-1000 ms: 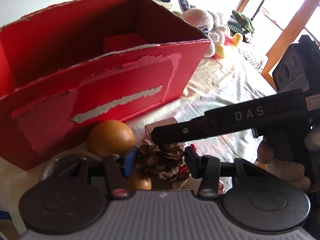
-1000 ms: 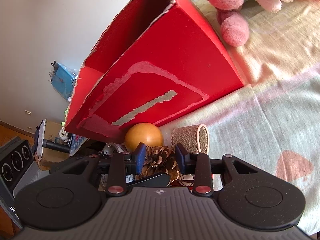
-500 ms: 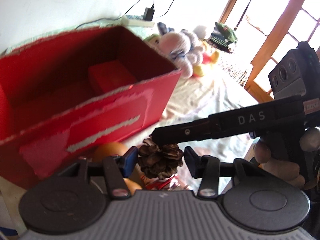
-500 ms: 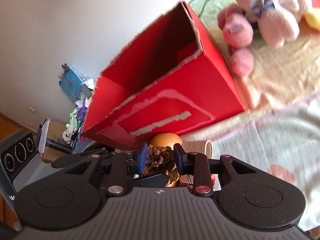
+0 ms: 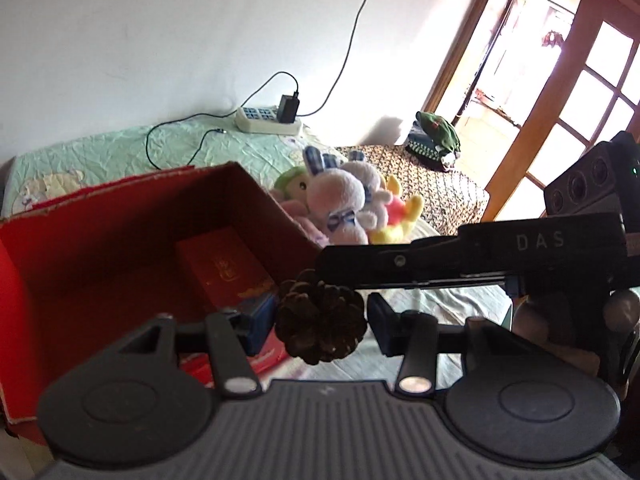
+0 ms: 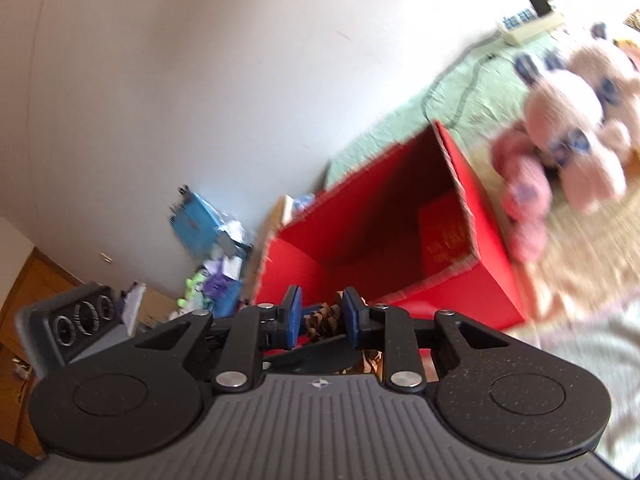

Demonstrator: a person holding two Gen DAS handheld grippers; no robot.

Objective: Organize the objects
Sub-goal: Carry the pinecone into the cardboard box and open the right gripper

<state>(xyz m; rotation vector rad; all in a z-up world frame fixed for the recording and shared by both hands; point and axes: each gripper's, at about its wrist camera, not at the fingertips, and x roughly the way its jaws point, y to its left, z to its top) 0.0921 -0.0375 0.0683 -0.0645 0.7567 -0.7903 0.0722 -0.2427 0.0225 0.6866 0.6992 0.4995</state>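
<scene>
**Pine cone held above the rim of the red box**

The pine cone (image 5: 320,322) is off the bed, in the air at the near right corner of the red cardboard box (image 5: 100,248). In the right wrist view the right gripper (image 6: 320,314) has its jaws pinching the pine cone (image 6: 322,317), blue pads touching it on both sides. In the left wrist view the left gripper (image 5: 316,320) frames the same cone between its fingers; a gap shows at the right finger, while contact at the left pad cannot be judged. Its jaws stand spread. One black finger of the right gripper, marked "DAS", crosses that view just above the cone.

The box is open at the top, with torn, ragged rim edges. Inside, a smaller red packet (image 5: 228,268) with gold print lies on the floor of the box toward its right end; the right wrist view shows the same packet (image 6: 444,236) against the right wall. The rest of the visible interior is in shadow.

Just beyond the box's right end sits a cluster of plush toys (image 5: 344,204), pink and white rabbits with a yellow one beside them, resting on the bedsheet (image 5: 112,152). Farther back, a white power strip (image 5: 266,120) with a black adapter plugged in lies near the wall. A wooden glazed door (image 5: 580,92) stands at right.
</scene>
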